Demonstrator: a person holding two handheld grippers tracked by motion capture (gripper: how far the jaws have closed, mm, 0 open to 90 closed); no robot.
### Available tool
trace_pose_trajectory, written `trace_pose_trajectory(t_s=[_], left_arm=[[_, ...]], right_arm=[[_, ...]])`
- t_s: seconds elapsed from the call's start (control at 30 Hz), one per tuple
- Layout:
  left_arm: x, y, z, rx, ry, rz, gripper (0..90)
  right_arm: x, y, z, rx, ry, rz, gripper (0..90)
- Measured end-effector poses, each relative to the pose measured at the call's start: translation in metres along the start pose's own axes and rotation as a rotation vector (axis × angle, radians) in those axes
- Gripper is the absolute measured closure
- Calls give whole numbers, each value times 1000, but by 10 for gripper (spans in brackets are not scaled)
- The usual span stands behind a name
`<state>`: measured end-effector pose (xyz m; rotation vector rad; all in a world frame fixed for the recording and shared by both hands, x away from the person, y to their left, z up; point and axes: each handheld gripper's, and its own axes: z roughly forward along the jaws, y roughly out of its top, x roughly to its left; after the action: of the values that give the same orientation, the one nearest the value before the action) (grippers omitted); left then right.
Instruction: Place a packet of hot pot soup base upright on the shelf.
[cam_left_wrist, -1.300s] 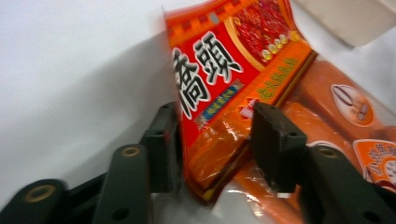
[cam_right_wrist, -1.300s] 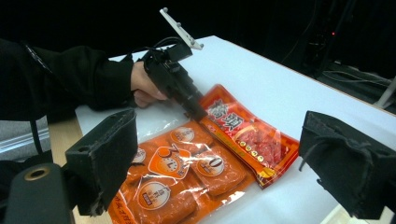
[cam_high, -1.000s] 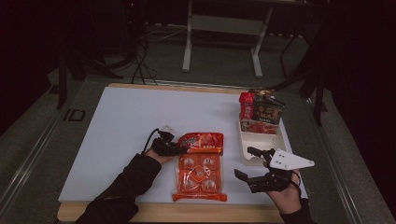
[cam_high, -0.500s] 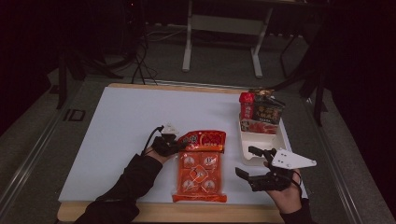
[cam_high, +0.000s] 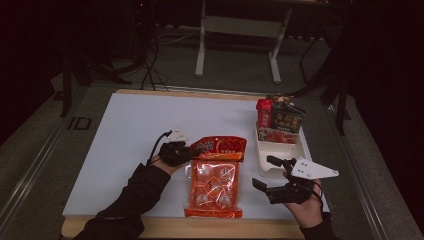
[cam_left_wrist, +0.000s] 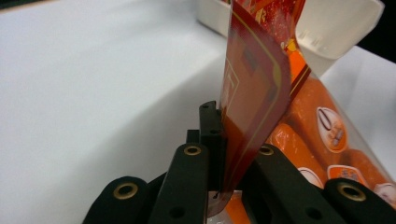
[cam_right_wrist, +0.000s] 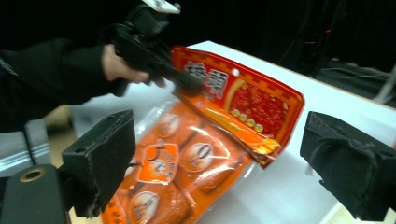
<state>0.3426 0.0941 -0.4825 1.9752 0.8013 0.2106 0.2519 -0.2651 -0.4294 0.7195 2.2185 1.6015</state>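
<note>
Orange snack bag (cam_high: 214, 176) pinched at its top edge by the left gripper (cam_high: 192, 150).

Black jaws of that left gripper have just been closing and now clamp the bag's red header flap, which stands up between them in the left gripper view (cam_left_wrist: 254, 93) while the lower part of the bag lies flat on the white table (cam_high: 125, 130). Just to the right, the right gripper (cam_high: 265, 172) hangs over the table's near edge with its padded jaws spread wide and nothing between them, beside a white tray (cam_high: 295, 150) holding other packets (cam_high: 280, 120).
</note>
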Motion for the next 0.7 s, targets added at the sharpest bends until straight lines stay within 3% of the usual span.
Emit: trace_pose_trajectory(t_s=[0.17, 0.3, 0.63, 0.7], left_arm=[[-7, 6, -14, -20, -25, 27, 897], [-12, 10, -21, -33, -43, 33, 897], [-24, 16, -33, -60, -70, 63, 898], [-28, 17, -36, -73, -84, 76, 898]], right_arm=[[1, 1, 0, 5, -35, -40, 102], [-1, 0, 3, 36, -23, -16, 102], [-2, 3, 5, 12, -26, -8, 101], [-6, 4, 7, 8, -18, 18, 119]])
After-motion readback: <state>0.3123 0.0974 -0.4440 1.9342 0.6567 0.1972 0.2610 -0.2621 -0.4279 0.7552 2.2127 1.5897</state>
